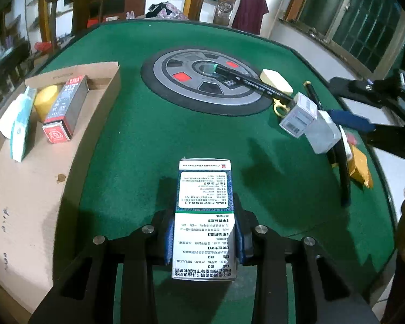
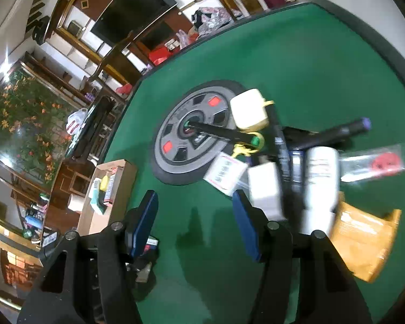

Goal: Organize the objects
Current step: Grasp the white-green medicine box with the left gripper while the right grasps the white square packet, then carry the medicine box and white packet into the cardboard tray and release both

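The left hand-held gripper (image 1: 205, 232) is clamped on a tall medicine box (image 1: 204, 216), its blue pads pressed against the box's two narrow sides. The box's long axis runs straight away from the camera toward 12 o'clock, printed face up, its far end hanging over the green tabletop (image 1: 148, 135).

The move ahead most likely turns on the cardboard box (image 1: 105, 86), which lies toward 10 o'clock from the held medicine box, open side up, at the tabletop's left edge. It already holds a red-ended carton (image 1: 64, 110) lying lengthwise, a yellow round thing (image 1: 46, 100) behind it and a white and teal packet (image 1: 20, 127) on the outside. The free floor of the cardboard box seems to be nearer the camera, at about 9 o'clock, so a leftward swing would bring the load over it; the near cardboard wall is low and nothing else stands between.

The right hand-held gripper (image 2: 195, 224) has its jaws standing apart with nothing between them. The unsorted heap lies at 1 to 2 o'clock from it: a white labelled box (image 2: 225, 172), a white block (image 2: 264, 189) just beside its right finger, a white bottle (image 2: 321, 178), an orange packet (image 2: 364, 237), a black marker (image 2: 218, 131) and a cream-coloured box (image 2: 249, 112). This view is blurred, so which pieces touch cannot be told. The right hand is plainly nearer that heap; the left is nearer the cardboard box.
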A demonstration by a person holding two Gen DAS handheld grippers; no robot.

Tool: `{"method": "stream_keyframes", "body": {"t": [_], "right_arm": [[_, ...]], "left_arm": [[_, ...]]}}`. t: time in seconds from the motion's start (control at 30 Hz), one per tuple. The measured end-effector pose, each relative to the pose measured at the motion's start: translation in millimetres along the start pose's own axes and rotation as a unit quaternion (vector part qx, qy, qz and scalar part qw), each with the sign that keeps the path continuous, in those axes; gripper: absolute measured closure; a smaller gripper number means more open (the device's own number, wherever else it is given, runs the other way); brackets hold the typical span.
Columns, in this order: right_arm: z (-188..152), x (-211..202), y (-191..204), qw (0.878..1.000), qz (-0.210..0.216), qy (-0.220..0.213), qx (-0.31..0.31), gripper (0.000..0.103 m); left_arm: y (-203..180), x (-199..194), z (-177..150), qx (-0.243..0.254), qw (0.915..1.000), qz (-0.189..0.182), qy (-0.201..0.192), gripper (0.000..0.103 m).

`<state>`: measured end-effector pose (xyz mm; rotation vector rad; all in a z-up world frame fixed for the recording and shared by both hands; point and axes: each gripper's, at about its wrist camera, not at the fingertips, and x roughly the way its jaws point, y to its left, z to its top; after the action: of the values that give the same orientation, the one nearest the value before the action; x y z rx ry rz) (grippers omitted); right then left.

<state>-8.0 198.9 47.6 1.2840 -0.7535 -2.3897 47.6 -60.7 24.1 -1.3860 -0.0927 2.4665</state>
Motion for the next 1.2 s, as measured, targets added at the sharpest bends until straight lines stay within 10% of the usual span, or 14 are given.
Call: {"method": "stream_keyframes", "body": {"t": [0.23,0.8,0.87,1.2], "right_arm": [[6.1,33.0,10.7,0.991,-0.131,0.002,-0.014,0.047],[12.5,60.9,32.4,0.961,-0.263,-0.005,-0.079,0.050],[9.2,61.0,34.5,0.960,-0.265,0.005,-0.087,0.070],[-2.0,21.8,49.4,0.983,-0.169,-0.020,-0.063,0.071]], "left_arm": [[12.3,-28.7,0.6,-0.019,0.9985,-0.044,-0.027,0.074],[74.7,-77.8,-14.3,-0.079,0.9928,-0.051,-0.075,0.073],[84.5,-83.0,-18.2,-0.090,0.9916,-0.046,-0.081,0.073],[133.5,-106.9,-24.7,-0.124,0.9863,-0.012,-0.108,0.073]]}}
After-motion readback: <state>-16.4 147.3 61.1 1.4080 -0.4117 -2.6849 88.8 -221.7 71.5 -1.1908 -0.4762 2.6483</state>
